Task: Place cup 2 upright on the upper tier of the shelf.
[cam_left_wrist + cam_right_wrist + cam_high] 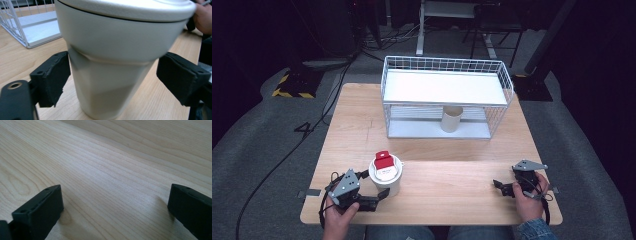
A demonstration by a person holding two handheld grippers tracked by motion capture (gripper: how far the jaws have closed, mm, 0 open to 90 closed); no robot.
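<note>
I had the left gripper low at the near left of the wooden table, laid almost flat and pointing right at the white lidded cup. The cup stood upright on the table near the front edge, left of centre, with a red and white tag lying on its lid. In the left gripper view the cup sat squarely between my two black jaws. The left-hand pad was right at the cup's wall where the side looked dented in, while the right-hand pad stood off it with table showing in the gap. So the jaws were apart around the cup, not clamped on it.

My right gripper rested at the near right of the table, well apart from the cup, pointing left across the boards. In the right gripper view its jaws stood wide apart with nothing but bare wood grain between them.

Farther back, a white wire rack with two shelves stood at the far middle of the table. A plain tan paper cup stood upright on its lower shelf, a little right of centre. The upper shelf was a flat white sheet inside the wire rim. In the left gripper view a corner of that rack showed beyond the cup, on the left.
</note>
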